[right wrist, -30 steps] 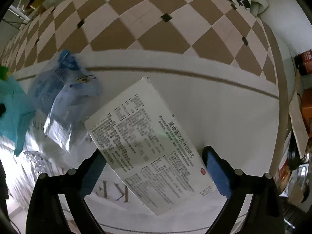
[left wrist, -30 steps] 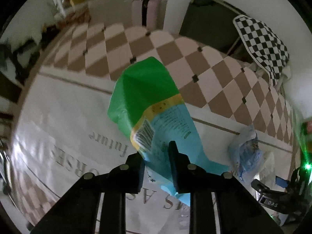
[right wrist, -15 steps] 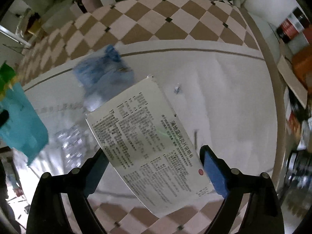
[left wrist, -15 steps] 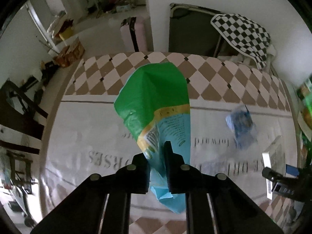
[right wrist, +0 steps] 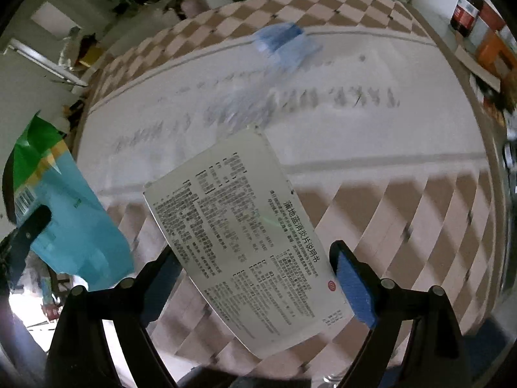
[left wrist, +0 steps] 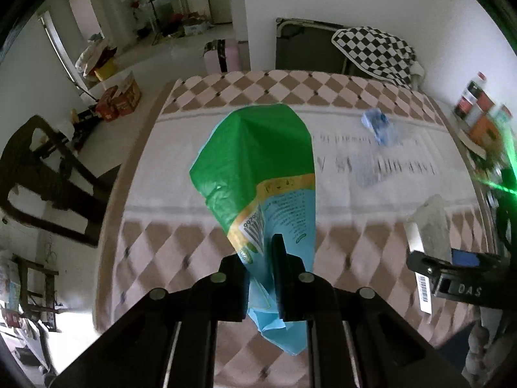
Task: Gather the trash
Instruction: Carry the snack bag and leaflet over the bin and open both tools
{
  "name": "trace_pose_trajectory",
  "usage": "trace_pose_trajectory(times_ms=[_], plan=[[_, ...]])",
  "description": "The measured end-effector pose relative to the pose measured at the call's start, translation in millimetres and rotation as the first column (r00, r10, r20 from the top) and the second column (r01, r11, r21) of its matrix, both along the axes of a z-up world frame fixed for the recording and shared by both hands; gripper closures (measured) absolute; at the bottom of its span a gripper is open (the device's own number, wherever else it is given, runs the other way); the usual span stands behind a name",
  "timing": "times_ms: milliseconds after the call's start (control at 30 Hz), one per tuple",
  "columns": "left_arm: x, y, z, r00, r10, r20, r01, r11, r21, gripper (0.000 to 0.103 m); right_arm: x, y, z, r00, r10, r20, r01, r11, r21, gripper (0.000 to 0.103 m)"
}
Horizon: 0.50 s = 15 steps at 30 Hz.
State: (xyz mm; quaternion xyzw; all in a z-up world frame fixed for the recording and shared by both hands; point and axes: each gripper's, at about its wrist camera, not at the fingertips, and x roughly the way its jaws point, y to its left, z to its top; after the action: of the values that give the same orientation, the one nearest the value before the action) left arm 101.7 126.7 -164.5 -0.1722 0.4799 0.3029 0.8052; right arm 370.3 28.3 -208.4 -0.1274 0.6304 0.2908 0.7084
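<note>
We have lifted both grippers well clear of the table (left wrist: 339,177): left gripper (left wrist: 261,278) clamps the bag (left wrist: 258,168), right gripper (right wrist: 255,278), jaws wide, carries the leaflet (right wrist: 239,236). Blue wrapper (left wrist: 378,126) remains on the table, so one more pickup follows

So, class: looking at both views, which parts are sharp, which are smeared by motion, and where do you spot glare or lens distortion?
Left wrist view: green-and-blue bag sharp, tablecloth lettering and blue wrapper smeared; green light streak at right edge; fisheye bends the table edges. Right wrist view: printed leaflet crisp, cloth lettering behind streaked, dark vignette in the corners.
</note>
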Motion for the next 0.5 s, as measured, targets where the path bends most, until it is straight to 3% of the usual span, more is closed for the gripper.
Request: trace_pose_trajectory(times_ms=[233,300,500], plan=[[-121,-30,-13,1.000,-0.024,-0.004,0.024,0.997,-0.070,0.094,-153,-26,6,0.999,-0.020,-0.026,0.021,0.999,0.032,0.012],[-149,-37,-21,1.000,-0.017,-0.016,0.015,0.994,-0.107,0.094,-198,-38,2,0.997,-0.029,-0.069,0.033,0.998,0.053,0.012],[-231,-55,-85,0.994,-0.001,-0.109,-0.027,0.967,-0.254,0.094,-302,-62,-42,0.976,-0.031,-0.214,0.044,0.998,0.055,0.012]])
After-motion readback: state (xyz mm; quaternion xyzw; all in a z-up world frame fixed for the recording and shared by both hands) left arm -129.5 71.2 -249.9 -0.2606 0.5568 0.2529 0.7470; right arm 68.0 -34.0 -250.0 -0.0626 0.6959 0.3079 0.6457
